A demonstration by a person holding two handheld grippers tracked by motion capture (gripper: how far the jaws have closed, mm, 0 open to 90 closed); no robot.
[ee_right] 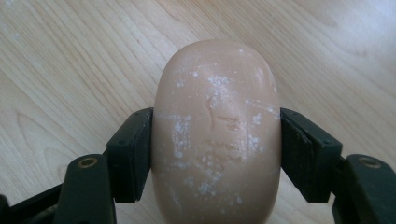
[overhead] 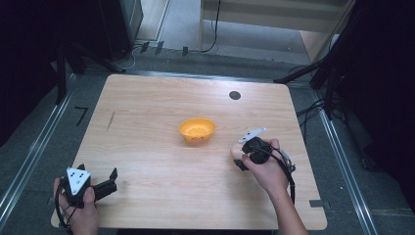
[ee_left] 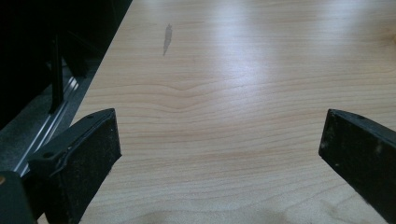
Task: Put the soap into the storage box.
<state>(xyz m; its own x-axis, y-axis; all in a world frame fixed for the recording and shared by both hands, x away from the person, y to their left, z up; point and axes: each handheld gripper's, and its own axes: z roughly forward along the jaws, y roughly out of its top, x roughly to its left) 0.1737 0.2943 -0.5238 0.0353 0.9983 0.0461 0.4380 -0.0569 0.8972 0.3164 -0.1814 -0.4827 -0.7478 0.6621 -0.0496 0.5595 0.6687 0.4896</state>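
Right gripper (ee_right: 215, 144) closed firmly from both sides on one pale pinkish oval object (ee_right: 217, 135), egg-like or soap-like, flecked with white powder; black fingers (ee_right: 133, 154) pressed flat against its flanks, the rounded end sticking out past the tips, bare wood grain behind it. Seen from the high view, same gripper (overhead: 243, 161) in the person's right hand (overhead: 266, 169), at about 4 o'clock from the table's centre, the held object hidden there by hand and gripper. One orange bowl (overhead: 196, 130) near the table's middle, at roughly 10 o'clock from that hand, apart from it, nothing between the two. Left gripper (ee_left: 219, 144) spread wide, fingers (ee_left: 88, 158) far apart with nothing between, only bare wood; in the high view that gripper (overhead: 110, 181) at the 7 o'clock corner in the left hand (overhead: 78, 210), well apart from the bowl. One wooden table (overhead: 147, 107), one small dark round spot (overhead: 235, 95) near its far edge at about 1 o'clock, one faint grey smear (overhead: 111, 121) at 9 o'clock.
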